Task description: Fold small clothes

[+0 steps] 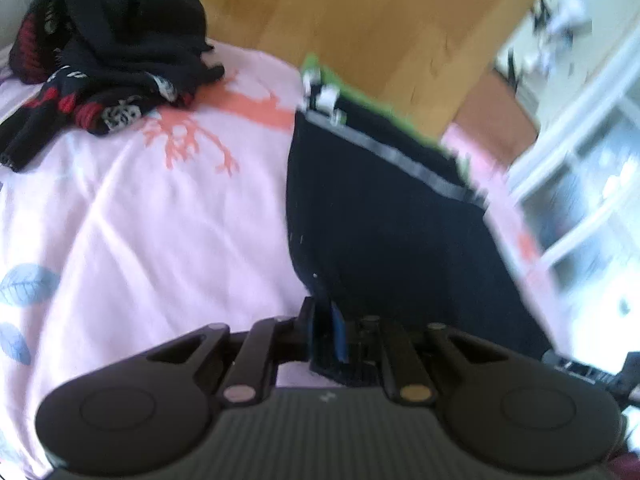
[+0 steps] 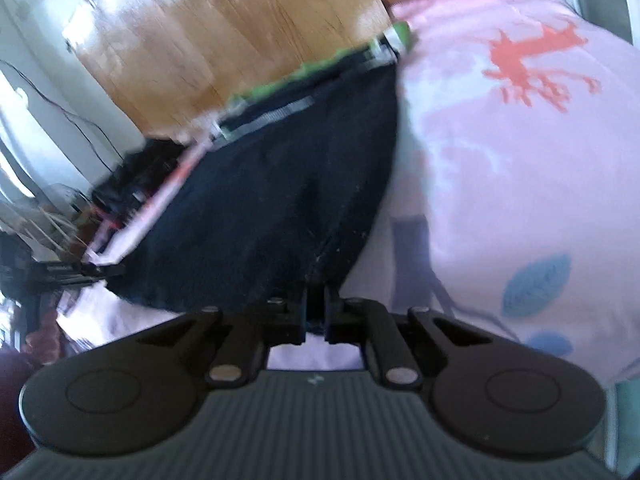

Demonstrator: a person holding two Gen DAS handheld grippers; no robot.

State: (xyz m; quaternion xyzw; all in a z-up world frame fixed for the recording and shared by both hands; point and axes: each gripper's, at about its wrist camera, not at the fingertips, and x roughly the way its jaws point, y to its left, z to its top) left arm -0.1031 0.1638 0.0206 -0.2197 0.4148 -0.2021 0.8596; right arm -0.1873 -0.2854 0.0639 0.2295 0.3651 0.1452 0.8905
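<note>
A dark navy garment [image 1: 384,216] with a grey band and a green waistband edge lies spread on the pink bedsheet [image 1: 160,208]. My left gripper [image 1: 326,320] is shut on its near left corner. In the right wrist view my right gripper [image 2: 316,300] is shut on the near right corner of the same navy garment [image 2: 280,200]. The cloth stretches away from both grippers toward the bed's far edge. Both views are blurred by motion.
A heap of black, red and white clothes [image 1: 104,56] lies on the bed at the far left. Wooden floor [image 1: 380,20] lies beyond the bed edge. White shelving [image 1: 592,200] stands at the right. Dark items and cables [image 2: 120,192] sit on the floor at the left.
</note>
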